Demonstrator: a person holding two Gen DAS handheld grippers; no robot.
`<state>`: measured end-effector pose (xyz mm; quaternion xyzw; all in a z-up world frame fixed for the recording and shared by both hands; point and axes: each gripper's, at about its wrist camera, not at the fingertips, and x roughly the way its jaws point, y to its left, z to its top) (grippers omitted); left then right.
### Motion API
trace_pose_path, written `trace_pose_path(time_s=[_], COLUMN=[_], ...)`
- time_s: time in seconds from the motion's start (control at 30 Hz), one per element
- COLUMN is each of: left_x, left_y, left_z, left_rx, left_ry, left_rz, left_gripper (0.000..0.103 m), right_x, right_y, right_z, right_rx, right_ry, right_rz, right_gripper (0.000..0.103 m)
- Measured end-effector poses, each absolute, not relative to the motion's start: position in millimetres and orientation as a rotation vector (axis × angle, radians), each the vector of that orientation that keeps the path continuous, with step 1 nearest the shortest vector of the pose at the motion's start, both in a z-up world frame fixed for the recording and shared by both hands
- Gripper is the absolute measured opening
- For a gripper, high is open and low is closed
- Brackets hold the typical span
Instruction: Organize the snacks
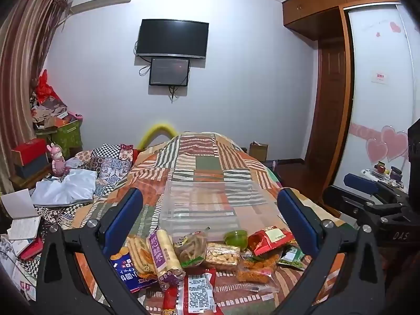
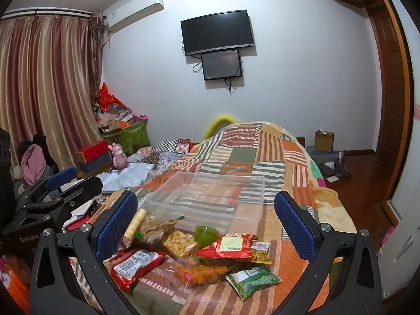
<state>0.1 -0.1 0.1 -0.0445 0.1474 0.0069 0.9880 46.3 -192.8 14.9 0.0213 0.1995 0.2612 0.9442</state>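
Observation:
A pile of snack packets lies on the patchwork bed. It holds a purple-labelled roll [image 1: 164, 253], a red packet [image 1: 270, 239] [image 2: 231, 244], a green pea packet [image 2: 253, 279], an orange fried snack bag [image 2: 199, 271] and a small green cup [image 1: 236, 237] [image 2: 206, 235]. A clear plastic box [image 1: 210, 204] [image 2: 210, 199] stands empty just beyond the pile. My left gripper [image 1: 210, 215] is open above the pile. My right gripper [image 2: 206, 215] is open above the pile too, and also shows in the left wrist view [image 1: 367, 186].
The bed's patchwork quilt [image 1: 204, 157] rises behind the box. Notebooks [image 1: 21, 218] and clothes clutter the bed's left side. Boxes stand by the curtain. A wardrobe [image 1: 378, 92] and wooden floor lie to the right.

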Motion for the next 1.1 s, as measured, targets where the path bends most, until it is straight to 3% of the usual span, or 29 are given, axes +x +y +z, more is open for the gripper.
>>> trace_pose_path(time_s=[1.1], left_x=[-1.5], left_y=[1.6], left_z=[-5.8], left_rx=[-0.102], left_ry=[0.302], left_rz=[0.013], left_gripper=[0.103], right_x=[44.0], right_y=[-189.2], right_z=[8.7], right_rx=[0.013], right_ry=[0.402], right_rz=[0.531], right_gripper=[0.103])
